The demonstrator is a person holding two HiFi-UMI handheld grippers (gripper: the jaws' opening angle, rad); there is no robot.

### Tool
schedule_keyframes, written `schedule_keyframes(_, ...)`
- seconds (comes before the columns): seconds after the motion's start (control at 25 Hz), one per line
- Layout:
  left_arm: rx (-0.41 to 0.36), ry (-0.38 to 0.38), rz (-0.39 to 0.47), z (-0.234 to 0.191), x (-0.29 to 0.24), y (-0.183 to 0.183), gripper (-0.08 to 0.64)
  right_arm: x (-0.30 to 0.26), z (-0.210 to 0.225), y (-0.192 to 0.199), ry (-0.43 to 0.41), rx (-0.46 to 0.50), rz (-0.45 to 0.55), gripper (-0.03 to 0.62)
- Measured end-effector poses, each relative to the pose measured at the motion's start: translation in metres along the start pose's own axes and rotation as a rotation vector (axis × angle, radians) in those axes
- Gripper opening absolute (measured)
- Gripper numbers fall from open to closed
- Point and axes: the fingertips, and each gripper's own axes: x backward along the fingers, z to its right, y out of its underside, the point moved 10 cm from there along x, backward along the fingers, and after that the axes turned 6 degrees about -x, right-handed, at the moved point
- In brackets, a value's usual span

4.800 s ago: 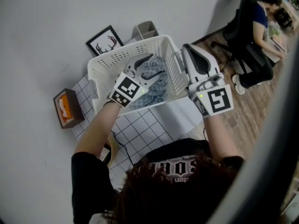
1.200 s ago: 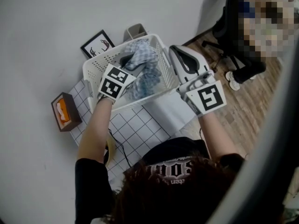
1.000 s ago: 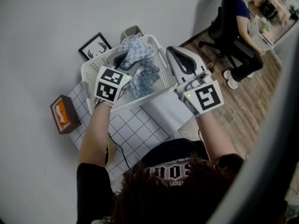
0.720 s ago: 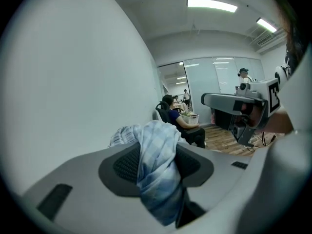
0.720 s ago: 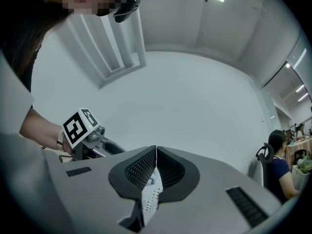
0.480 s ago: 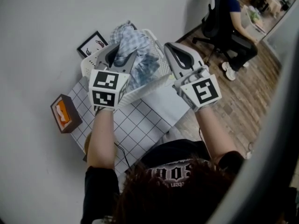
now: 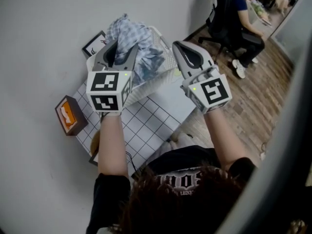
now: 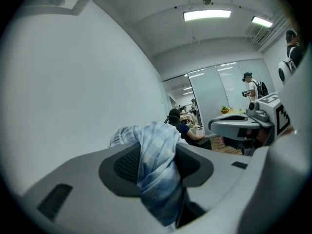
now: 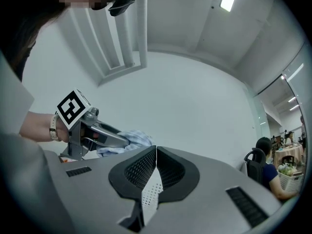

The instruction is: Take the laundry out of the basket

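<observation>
My left gripper (image 7: 115,47) is shut on a blue-checked cloth (image 7: 130,37) and holds it up above the white laundry basket (image 7: 166,58). In the left gripper view the cloth (image 8: 157,165) is pinched between the jaws and hangs down from them. More blue fabric trails from it toward the basket. My right gripper (image 7: 179,46) is at the basket's right side. In the right gripper view its jaws are closed on a white perforated strip of the basket's wall (image 9: 150,193), and the left gripper (image 9: 100,133) shows with the cloth (image 9: 130,139).
The basket stands on a grid-patterned mat (image 7: 142,126) by a white wall. A framed antler picture (image 7: 94,45) leans behind it and a brown tissue box (image 7: 69,115) lies to the left. A person sits on an office chair (image 7: 229,18) at the far right.
My left gripper has risen and come nearer, pulling the checked cloth up out of the basket. My right gripper has stayed on the basket's right side, shifting only a little.
</observation>
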Motion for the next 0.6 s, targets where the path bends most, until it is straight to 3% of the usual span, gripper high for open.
schedule_keyframes(0.44, -0.012, 0.005, 0.051, 0.047, 0.014, -0.024, 0.178, 0.039, 0.013, -0.009, -0.020, -0.002, -0.008, 0.028)
schedule_keyframes(0.6, -0.023, 0.000, 0.073, 0.071, 0.015, -0.038, 0.178, 0.061, 0.024, -0.016, 0.004, -0.056, -0.026, 0.028)
